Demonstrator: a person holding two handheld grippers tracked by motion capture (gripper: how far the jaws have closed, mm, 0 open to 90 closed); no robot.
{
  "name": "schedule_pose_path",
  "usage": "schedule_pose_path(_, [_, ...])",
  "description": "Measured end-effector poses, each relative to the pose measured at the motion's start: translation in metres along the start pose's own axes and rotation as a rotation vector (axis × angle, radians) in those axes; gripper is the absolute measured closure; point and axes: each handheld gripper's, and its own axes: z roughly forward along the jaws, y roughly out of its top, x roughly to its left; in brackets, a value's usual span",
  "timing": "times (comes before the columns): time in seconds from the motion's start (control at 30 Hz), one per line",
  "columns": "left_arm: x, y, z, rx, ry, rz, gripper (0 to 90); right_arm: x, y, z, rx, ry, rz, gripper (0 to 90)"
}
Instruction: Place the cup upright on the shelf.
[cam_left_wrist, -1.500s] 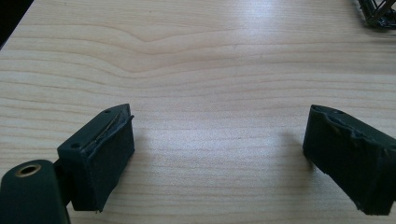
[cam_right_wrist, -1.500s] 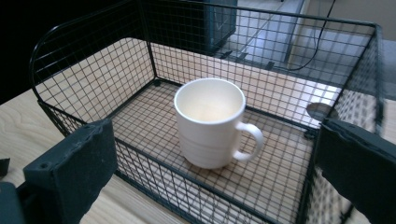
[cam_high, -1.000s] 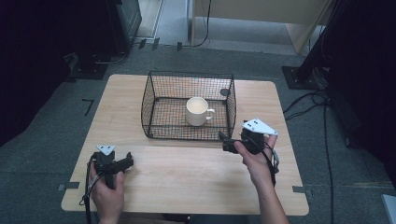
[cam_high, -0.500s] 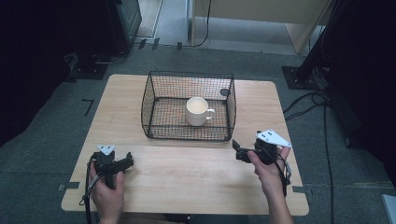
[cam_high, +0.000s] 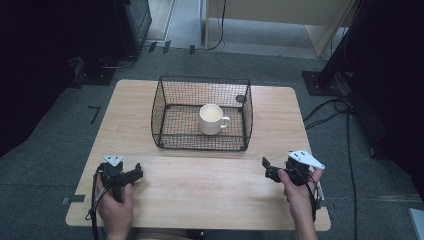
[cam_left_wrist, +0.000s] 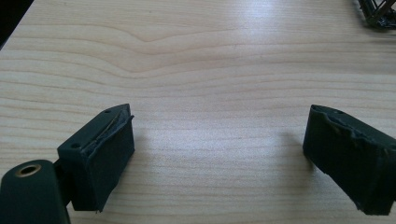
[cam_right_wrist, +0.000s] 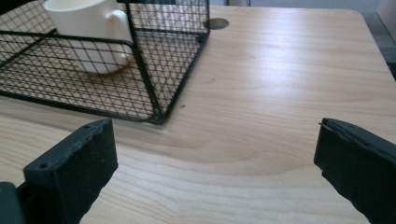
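A white mug (cam_high: 212, 118) is seen standing upright inside a black wire basket (cam_high: 165, 100), which is set on the far half of a light wooden table (cam_high: 200, 185); the mug's handle is turned toward the right edge of the table. The right gripper (cam_high: 268, 170) is held in the person's right hand (cam_high: 299, 186) over the near right part of the table, well apart from the basket and nearer the person than its front right corner. In the right gripper view its jaws are spread wide with bare tabletop between them, and the mug (cam_right_wrist: 91, 28) is seen behind the mesh of the basket (cam_right_wrist: 154, 93), up and to the left of the jaws. The left gripper (cam_high: 134, 174) is held in the left hand (cam_high: 116, 205) over the near left part of the table, also well apart from the basket. In the left gripper view its jaws are likewise spread wide above plain wood, and a corner of the basket (cam_left_wrist: 378, 14) is caught at the upper right edge. Nothing is gripped by either tool. A round dark grommet (cam_right_wrist: 218, 23) is set into the tabletop just beyond the basket's far right corner.
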Motion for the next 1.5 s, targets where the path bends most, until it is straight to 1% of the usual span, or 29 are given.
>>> schedule_pose_path(0.13, [0.0, 0.0, 0.0, 0.001, -0.001, 0.0, 9.2, -0.009, -0.009, -0.002, 0.01, -0.022, 0.021, 0.0])
schedule_pose_path(0.17, [0.0, 0.0, 0.0, 0.001, -0.001, 0.0, 9.2, -0.009, -0.009, -0.002, 0.01, -0.022, 0.021, 0.0])
schedule_pose_path(0.2, [0.0, 0.0, 0.0, 0.0, 0.0, 0.0, 9.2, -0.014, -0.013, -0.003, 0.016, -0.035, 0.033, 0.0])
schedule_pose_path(0.33, [0.0, 0.0, 0.0, 0.0, 0.0, 0.0, 9.1, -0.023, -0.023, -0.004, 0.032, -0.056, 0.049, 0.0])
schedule_pose_path(0.43, [0.0, 0.0, 0.0, 0.001, -0.001, 0.0, 9.2, -0.027, -0.027, -0.004, 0.045, -0.067, 0.05, 0.0])
schedule_pose_path(0.5, [0.0, 0.0, 0.0, 0.001, -0.001, 0.0, 9.1, -0.031, -0.034, -0.004, 0.063, -0.087, 0.046, 0.0])
schedule_pose_path(0.53, [0.0, 0.0, 0.0, 0.001, -0.001, 0.0, 9.2, -0.031, -0.034, -0.004, 0.063, -0.087, 0.046, 0.0])
schedule_pose_path(0.57, [0.0, 0.0, 0.0, 0.001, -0.001, 0.0, 9.2, -0.035, -0.04, -0.004, 0.076, -0.109, 0.041, 0.0])
schedule_pose_path(0.67, [0.0, 0.0, 0.0, 0.001, -0.001, -0.001, 9.2, -0.041, -0.048, -0.006, 0.087, -0.118, 0.059, 0.0])
schedule_pose_path(0.87, [0.0, 0.0, 0.0, 0.0, 0.0, -0.003, 9.2, -0.052, -0.059, -0.007, 0.128, -0.147, 0.071, 0.0])
schedule_pose_path(0.97, [0.001, 0.0, 0.0, 0.0, 0.008, -0.008, 9.2, -0.054, -0.063, -0.005, 0.174, -0.173, 0.071, 0.0])
schedule_pose_path(1.1, [0.001, 0.0, 0.0, 0.0, 0.011, -0.009, 9.2, -0.053, -0.068, 0.0, 0.229, -0.197, 0.053, 0.0])
schedule_pose_path(1.13, [0.001, 0.0, 0.0, 0.001, 0.011, -0.011, 9.1, -0.053, -0.068, 0.001, 0.225, -0.201, 0.043, 0.0])
schedule_pose_path(1.17, [0.001, 0.0, 0.0, 0.001, 0.011, -0.011, 9.2, -0.053, -0.068, 0.001, 0.225, -0.201, 0.043, 0.0])
schedule_pose_path(1.23, [0.001, 0.0, 0.0, 0.001, 0.012, -0.012, 9.2, -0.052, -0.068, 0.002, 0.242, -0.198, 0.027, 0.0])
schedule_pose_path(1.3, [0.001, 0.0, 0.0, 0.001, 0.013, -0.013, 9.1, -0.052, -0.068, 0.002, 0.247, -0.187, 0.032, 0.0])
schedule_pose_path(1.5, [0.001, 0.0, 0.0, 0.003, 0.017, -0.016, 9.1, -0.052, -0.068, 0.002, 0.247, -0.185, 0.03, 0.0])
